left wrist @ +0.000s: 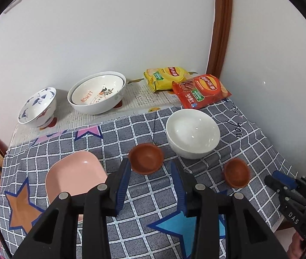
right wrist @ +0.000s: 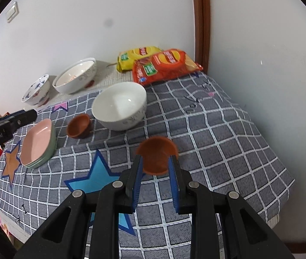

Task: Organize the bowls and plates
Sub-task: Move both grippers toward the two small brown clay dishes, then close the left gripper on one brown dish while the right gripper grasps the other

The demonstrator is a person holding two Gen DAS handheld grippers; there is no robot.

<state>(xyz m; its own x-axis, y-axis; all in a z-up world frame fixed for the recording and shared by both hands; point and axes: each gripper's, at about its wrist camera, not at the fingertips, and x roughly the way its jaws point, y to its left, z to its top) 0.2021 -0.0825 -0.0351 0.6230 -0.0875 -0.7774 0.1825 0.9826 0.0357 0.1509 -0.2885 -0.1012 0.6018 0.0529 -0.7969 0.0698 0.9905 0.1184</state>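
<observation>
Brown bowl (right wrist: 156, 159) between right tool (right wrist: 155, 161) fingers

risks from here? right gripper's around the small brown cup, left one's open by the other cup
1. The right gripper straddles a small brown cup near its rim; contact isn't clear, so closing could tip it.
2. The open left gripper hangs close to the other brown cup and the pink dish; it could knock either.
</observation>
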